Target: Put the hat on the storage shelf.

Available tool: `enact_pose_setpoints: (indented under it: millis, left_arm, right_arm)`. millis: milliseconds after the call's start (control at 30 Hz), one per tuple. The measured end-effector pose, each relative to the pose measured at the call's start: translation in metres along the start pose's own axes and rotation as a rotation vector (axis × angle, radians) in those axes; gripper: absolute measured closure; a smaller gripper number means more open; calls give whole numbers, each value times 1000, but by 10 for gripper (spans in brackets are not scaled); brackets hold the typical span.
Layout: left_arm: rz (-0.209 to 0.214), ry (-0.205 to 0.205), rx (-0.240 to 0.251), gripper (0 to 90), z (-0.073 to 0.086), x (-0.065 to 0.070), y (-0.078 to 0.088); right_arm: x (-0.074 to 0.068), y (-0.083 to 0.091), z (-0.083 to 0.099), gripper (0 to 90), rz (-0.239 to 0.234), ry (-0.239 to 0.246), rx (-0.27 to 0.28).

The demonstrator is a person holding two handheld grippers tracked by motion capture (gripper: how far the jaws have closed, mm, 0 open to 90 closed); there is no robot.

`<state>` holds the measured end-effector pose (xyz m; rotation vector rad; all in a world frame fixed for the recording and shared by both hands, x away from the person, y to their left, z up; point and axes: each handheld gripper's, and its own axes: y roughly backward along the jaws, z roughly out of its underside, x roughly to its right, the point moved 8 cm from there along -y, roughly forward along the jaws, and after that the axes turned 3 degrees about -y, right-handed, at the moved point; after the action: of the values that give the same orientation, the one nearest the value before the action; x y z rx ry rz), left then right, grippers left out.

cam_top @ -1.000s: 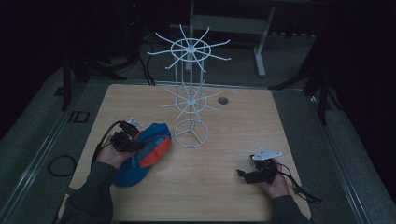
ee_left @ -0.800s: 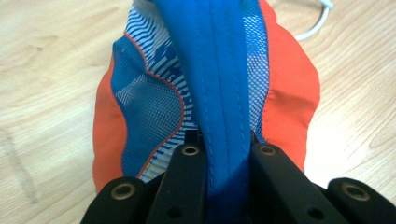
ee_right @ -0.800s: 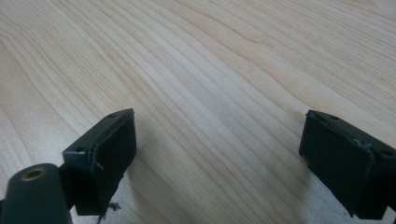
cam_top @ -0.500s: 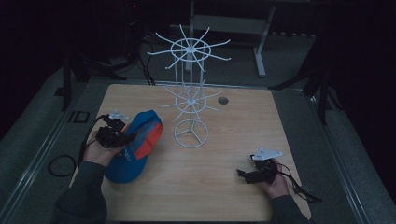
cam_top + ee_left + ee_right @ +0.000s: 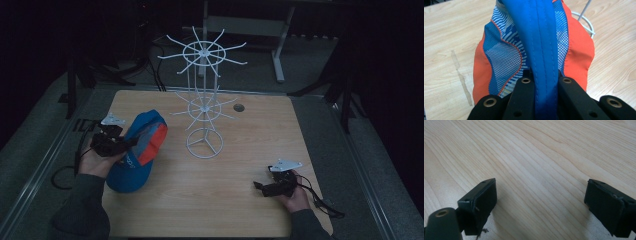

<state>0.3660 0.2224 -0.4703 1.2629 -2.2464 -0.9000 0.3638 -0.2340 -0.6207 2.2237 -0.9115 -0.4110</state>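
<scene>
A blue and orange mesh cap hangs tilted above the left side of the wooden table. My left gripper is shut on the cap's blue brim; in the left gripper view both jaws pinch the blue strip of the cap at my left gripper. A white wire hat stand rises from the table's middle, just right of the cap. My right gripper rests low over the table's front right, and in the right gripper view my right gripper stands open over bare wood.
The stand's ring base sits right of the cap, and its wire shows behind the cap. A small round hole lies in the tabletop behind the stand. Cables trail off both table sides. Dark floor surrounds the table.
My left gripper has lifted the cap off the table and carried it up and back, so the cap now hangs tilted. The right gripper has stayed put.
</scene>
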Motion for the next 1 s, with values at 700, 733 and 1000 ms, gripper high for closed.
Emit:
enact_pose_setpoints:
  millis: [700,733,1000]
  left_arm:
    - [-20,37,132,884,-17,-10,33]
    - [-22,41,139,884,-18,-10,34]
    - [-23,48,169,884,-23,-10,39]
  right_arm:
    - [0,0,0,107,0,-3,0]
    - [0,0,0,107,0,-3,0]
    - [0,0,0,107,0,-3,0]
